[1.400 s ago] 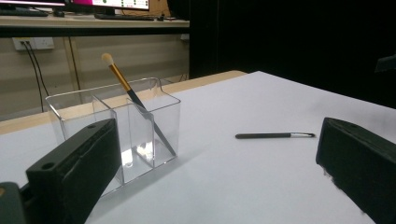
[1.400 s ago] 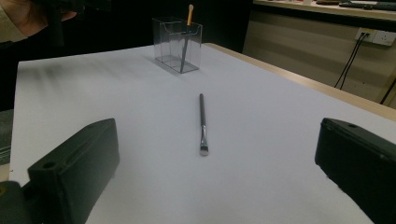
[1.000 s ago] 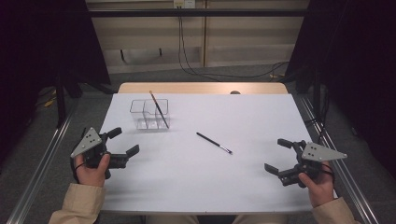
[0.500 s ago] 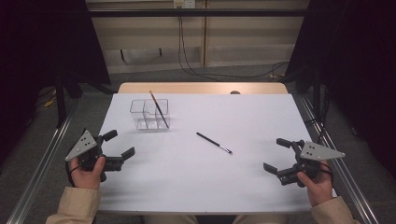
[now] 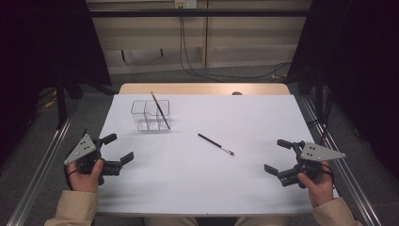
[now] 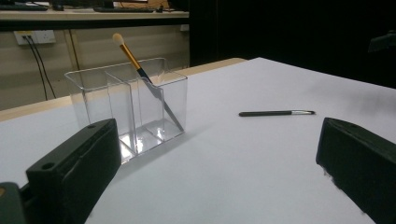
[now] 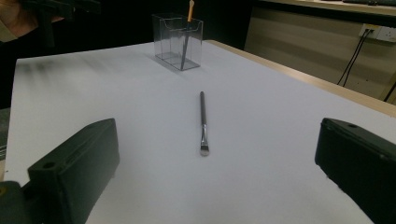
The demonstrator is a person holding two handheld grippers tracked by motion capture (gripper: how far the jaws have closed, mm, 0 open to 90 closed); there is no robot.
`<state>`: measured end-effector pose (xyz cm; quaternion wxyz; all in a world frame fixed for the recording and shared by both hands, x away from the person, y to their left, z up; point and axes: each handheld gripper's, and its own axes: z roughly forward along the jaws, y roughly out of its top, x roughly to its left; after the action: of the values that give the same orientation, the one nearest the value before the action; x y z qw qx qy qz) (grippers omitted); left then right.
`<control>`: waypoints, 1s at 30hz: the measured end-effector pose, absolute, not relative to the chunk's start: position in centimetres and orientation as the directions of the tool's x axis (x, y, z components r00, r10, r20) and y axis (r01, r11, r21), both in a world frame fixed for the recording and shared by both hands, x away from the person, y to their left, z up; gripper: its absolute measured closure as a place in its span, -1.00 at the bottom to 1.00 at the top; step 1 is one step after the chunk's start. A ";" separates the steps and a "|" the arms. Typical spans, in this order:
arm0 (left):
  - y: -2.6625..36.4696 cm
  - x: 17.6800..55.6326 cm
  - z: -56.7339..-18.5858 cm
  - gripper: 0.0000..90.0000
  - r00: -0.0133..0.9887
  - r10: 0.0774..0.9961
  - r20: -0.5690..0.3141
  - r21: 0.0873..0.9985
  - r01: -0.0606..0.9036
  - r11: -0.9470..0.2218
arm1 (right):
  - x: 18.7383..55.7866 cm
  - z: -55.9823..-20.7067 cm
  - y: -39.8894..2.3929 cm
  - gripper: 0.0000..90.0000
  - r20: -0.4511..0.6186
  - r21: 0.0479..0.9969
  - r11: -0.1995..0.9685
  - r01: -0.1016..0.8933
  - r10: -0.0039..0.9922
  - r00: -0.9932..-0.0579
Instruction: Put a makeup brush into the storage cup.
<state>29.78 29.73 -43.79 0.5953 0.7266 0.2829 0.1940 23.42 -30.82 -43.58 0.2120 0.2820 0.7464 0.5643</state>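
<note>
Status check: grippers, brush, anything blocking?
Left gripper and right gripper open, empty. Black brush flat mid-table, untouched. Clear organiser off to the side; path open.

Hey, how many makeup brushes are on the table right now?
2. One brush with a pale tip stands tilted in the clear organizer at the back left. The other, a black brush, lies flat on the white table near the middle. None seems hidden.

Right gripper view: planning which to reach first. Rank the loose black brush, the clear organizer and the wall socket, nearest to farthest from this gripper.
1. Loose black brush, centre, flat on table.
2. Clear organizer, farther back, left of centre.
3. Wall socket, beyond the table, upper right.
</note>
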 end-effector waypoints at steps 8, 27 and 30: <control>29.9 29.6 -44.1 -1.00 0.767 0.639 -0.064 0.974 0.187 -0.127 | 23.6 -43.4 -30.7 -1.00 0.003 0.965 0.196 0.177 0.662 -0.749; 29.4 29.6 -44.2 -1.00 0.782 0.621 -0.058 0.975 0.177 -0.132 | 24.7 -43.5 -30.0 -1.00 0.011 0.963 0.192 0.187 0.669 -0.743; 29.3 29.6 -44.2 -1.00 0.784 0.618 -0.059 0.976 0.176 -0.129 | 25.0 -43.4 -29.8 -1.00 0.013 0.964 0.189 0.187 0.669 -0.743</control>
<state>29.58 29.28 -44.19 0.6011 0.7285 0.2722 0.1838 25.01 -29.83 -43.42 0.2125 0.2886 0.7414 0.5674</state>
